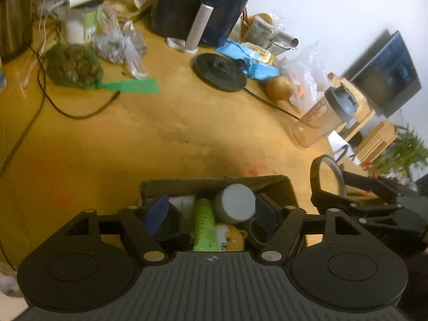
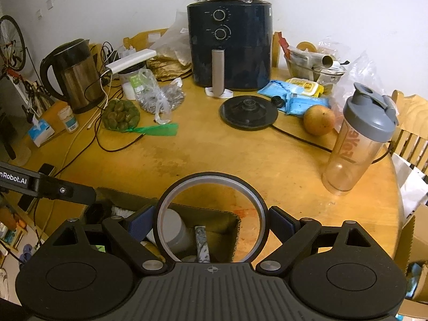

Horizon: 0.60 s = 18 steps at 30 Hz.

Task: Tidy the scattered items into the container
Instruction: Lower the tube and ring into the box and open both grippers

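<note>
Right gripper (image 2: 212,220): clamped on black tape roll (image 2: 212,184), held upright over box's right end.
Left gripper (image 1: 211,211): fingers apart, holding nothing, poised above the box.
Cardboard box (image 1: 290,187): at near table edge; contains grey-lidded jar (image 1: 236,200), green tube (image 1: 204,222).
Table (image 2: 240,155): air fryer (image 2: 232,45), kettle (image 2: 75,75), shaker bottle (image 2: 358,139) behind.

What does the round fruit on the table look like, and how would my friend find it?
Start at the big dark air fryer at the back of the wooden table. Look to its right, past the flat black kettle base, to the tall clear shaker bottle with the grey lid. The fruit sits just left of that bottle, by the blue packets: the only round, yellow-brown thing there.
</note>
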{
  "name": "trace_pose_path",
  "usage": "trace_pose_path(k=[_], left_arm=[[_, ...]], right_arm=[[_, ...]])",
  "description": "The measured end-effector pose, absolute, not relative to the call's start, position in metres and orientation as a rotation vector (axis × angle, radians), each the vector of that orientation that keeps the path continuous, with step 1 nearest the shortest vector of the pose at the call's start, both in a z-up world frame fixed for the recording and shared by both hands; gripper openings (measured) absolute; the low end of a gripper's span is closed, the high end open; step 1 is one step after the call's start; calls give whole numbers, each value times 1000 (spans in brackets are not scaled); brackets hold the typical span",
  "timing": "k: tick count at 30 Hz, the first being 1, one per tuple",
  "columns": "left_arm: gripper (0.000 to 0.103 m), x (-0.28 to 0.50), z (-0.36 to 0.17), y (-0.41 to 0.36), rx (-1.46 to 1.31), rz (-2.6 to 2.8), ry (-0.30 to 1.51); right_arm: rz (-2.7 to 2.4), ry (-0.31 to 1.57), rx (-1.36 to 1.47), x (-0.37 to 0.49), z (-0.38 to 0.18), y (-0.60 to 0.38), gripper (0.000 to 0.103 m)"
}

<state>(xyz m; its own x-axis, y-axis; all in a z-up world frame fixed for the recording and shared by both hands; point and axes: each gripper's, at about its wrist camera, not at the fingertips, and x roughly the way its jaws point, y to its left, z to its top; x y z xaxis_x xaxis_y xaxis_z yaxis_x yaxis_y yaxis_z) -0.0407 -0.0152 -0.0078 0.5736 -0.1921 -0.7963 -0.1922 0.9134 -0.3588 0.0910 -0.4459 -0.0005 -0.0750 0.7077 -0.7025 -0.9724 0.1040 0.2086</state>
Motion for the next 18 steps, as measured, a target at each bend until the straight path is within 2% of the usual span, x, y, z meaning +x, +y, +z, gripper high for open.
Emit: trace_pose_path(k=[3,5,12,14,16,17,18], left_arm=[[78,-43,-5,-18,-390,16,952],[87,-44,-3,-18,-373,36,947],[92,-47,-1,-11,-367,111,940],[102,-50,0,-9,-367,121,927],[103,-52,1,-8,-359,131,911],[103,-52,2,-9,-354,135,906],[103,-52,2,-10,-347,137,899]], right_arm=[[1473,806,-419,89,0,-443,92],[1485,807,-413,87,2,-441,92],[1532,809,-413,82,5,-435,92],[1542,817,-417,81,3,-433,92],[1555,835,-427,79,0,-431,96],[1556,841,-440,78,-1,-430,103],[1556,841,-453,76,-3,-428,103]])
